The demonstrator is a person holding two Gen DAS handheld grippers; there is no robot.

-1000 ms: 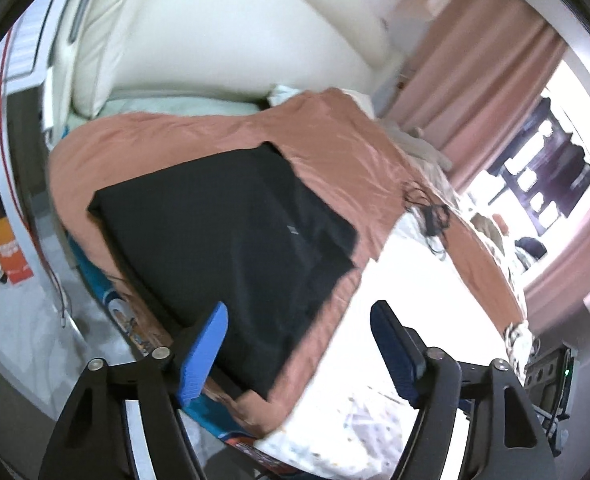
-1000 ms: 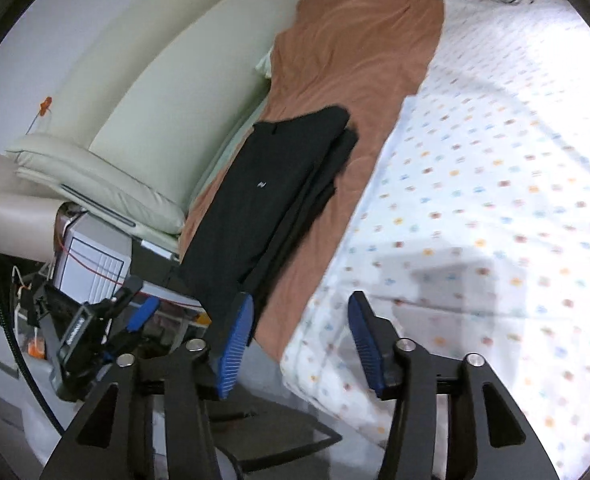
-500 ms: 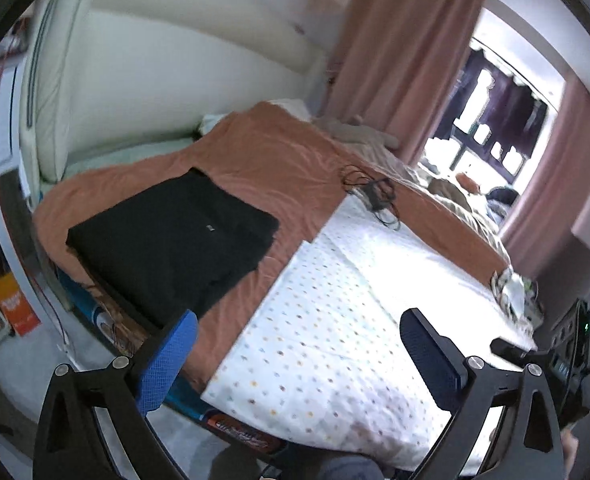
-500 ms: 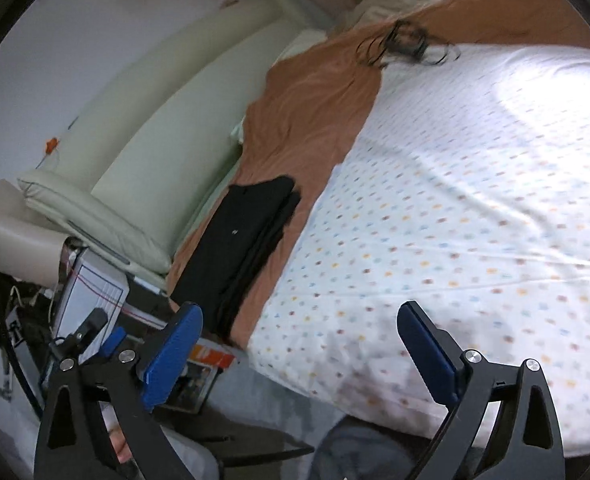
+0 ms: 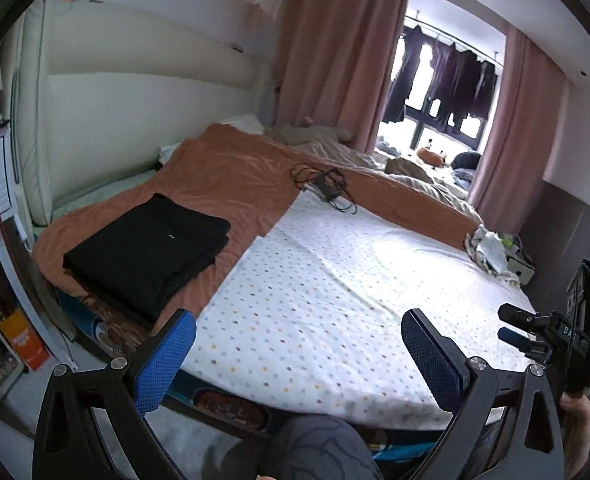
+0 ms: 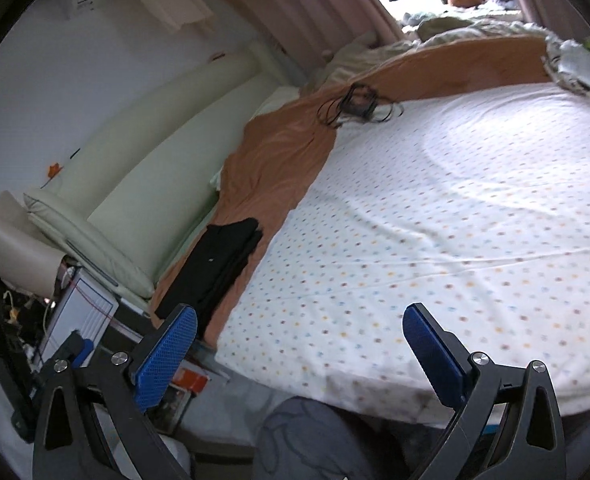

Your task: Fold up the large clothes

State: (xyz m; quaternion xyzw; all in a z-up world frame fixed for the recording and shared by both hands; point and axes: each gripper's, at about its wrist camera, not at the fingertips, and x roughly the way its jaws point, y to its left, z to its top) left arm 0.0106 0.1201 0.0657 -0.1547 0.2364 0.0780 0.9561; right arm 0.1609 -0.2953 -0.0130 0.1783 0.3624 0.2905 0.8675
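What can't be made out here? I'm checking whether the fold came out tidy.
- Folded black garment: underside and inner layers hidden by its own top layer, both views.
- Its small white logo: too small to read.
- Garment's near end in right wrist view: covered by the right gripper's finger.

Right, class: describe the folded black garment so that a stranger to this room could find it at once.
Start at the big bed with its dotted white sheet. Along the headboard side lies an orange-brown blanket. The folded black garment sits on that blanket near the bed's near corner, a neat flat stack, unlike the loose tangle of black cable further along.
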